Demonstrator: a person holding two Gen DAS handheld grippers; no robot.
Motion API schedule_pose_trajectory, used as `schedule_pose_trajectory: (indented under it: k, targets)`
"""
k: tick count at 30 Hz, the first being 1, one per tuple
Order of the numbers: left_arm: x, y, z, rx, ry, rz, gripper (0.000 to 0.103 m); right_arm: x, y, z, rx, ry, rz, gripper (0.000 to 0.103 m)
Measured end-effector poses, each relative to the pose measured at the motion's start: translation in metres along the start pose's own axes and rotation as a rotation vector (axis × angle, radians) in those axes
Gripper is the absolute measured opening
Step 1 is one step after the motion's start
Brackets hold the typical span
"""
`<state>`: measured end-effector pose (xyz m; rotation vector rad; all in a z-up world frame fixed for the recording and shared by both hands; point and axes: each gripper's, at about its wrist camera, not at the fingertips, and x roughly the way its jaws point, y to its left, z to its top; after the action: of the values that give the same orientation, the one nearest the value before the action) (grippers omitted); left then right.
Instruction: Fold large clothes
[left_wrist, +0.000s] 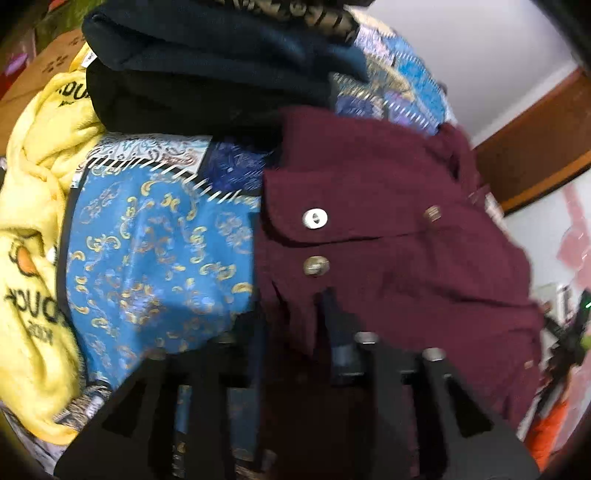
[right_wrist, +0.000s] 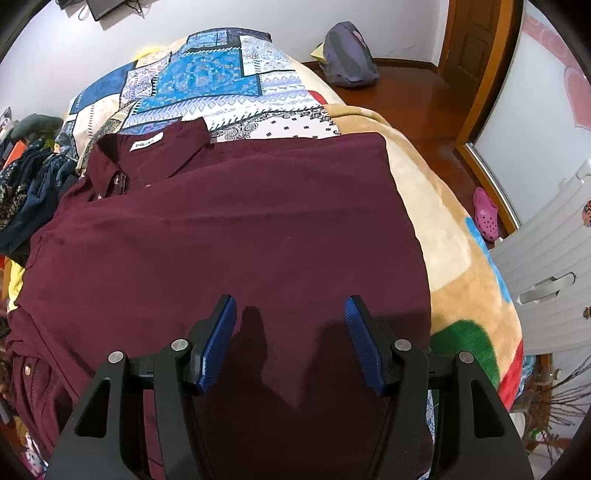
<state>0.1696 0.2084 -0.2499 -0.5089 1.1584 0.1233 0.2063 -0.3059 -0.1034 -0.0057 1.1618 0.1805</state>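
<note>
A maroon button-up shirt (right_wrist: 221, 236) lies spread flat on the bed with its collar and white label at the far left. My right gripper (right_wrist: 290, 301) hovers open over the shirt's near part, and its blue pads (right_wrist: 221, 339) have nothing between them. The left wrist view is blurred. It shows the shirt's buttoned edge (left_wrist: 388, 206) bunched beside the blue patterned bedspread (left_wrist: 147, 258). My left gripper (left_wrist: 284, 314) sits low over that edge with its jaws apart. Maroon cloth shows in the gap, and the pads do not seem to press on it.
A yellow fleece garment (left_wrist: 33, 206) and dark folded clothes (left_wrist: 207, 74) lie beyond the shirt. A heap of dark clothes (right_wrist: 33, 184) sits at the bed's left. A tan blanket (right_wrist: 443, 240) covers the right edge. A purple bag (right_wrist: 349, 55) and a pink clog (right_wrist: 485, 214) are on the wooden floor.
</note>
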Motion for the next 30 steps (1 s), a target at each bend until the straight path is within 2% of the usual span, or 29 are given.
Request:
schedule_pose_trajectory:
  k: [2,4,7,11,14,19,23,28,30]
  targets:
    - [0.002,0.003,-0.001,0.012,-0.006,0.045,0.05,0.0,0.0,0.001,-0.002,0.001,-0.005,0.057]
    - [-0.002,0.006,0.002,0.027,-0.007,0.046,0.05,-0.003,-0.003,0.005,-0.005,-0.006,-0.007,0.057]
    - [-0.022,0.009,0.012,0.042,-0.059,0.061,0.05,-0.008,-0.007,0.012,-0.004,-0.022,-0.017,0.057]
    - [-0.038,0.009,0.033,0.044,-0.114,0.055,0.058,-0.015,-0.016,0.027,0.011,-0.058,-0.035,0.057]
    - [-0.036,0.006,0.054,0.054,-0.124,0.055,0.06,-0.018,-0.024,0.041,0.029,-0.084,-0.041,0.057]
    - [-0.012,0.001,0.082,0.052,-0.09,-0.013,0.061,-0.007,-0.038,0.062,0.057,-0.092,-0.047,0.057]
    - [0.02,0.01,0.094,-0.032,-0.023,-0.083,0.061,0.018,-0.053,0.074,0.096,-0.041,-0.037,0.057]
    - [0.052,0.025,0.098,-0.109,0.035,-0.137,0.061,0.057,-0.076,0.093,0.176,0.048,0.044,0.057]
    - [0.061,0.029,0.1,-0.141,0.052,-0.194,0.061,0.066,-0.081,0.098,0.203,0.057,0.076,0.057]
